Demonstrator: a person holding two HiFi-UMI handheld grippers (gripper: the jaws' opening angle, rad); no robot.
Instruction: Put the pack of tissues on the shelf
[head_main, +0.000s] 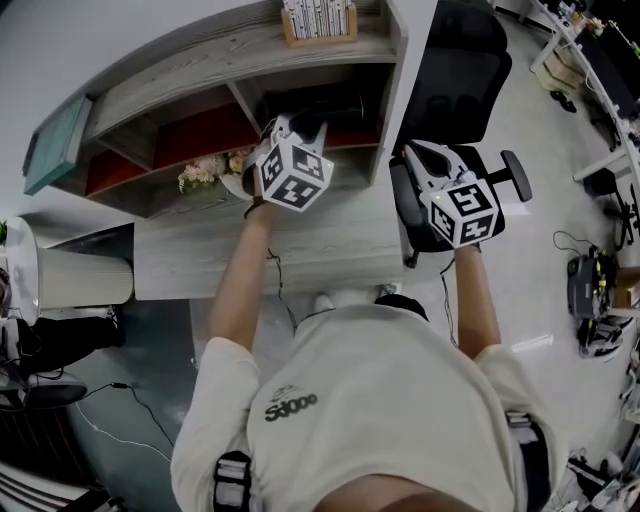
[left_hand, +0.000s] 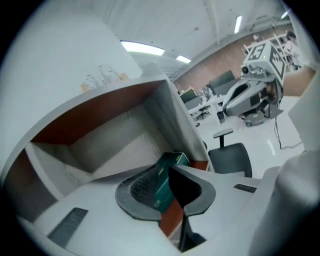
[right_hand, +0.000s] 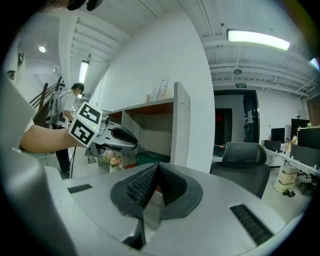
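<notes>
Left gripper (left_hand: 166, 189) jaws narrowly apart and gripping nothing, green tissue pack (right_hand: 152, 159) lying beyond them on the shelf (head_main: 230, 55), right gripper (right_hand: 155, 176) closed, empty.

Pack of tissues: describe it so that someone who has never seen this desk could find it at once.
Start at the grey wooden shelf unit standing on the desk. In its right-hand compartment, right of the pink flowers, lies the pack of tissues: the only dark green box there.
</notes>
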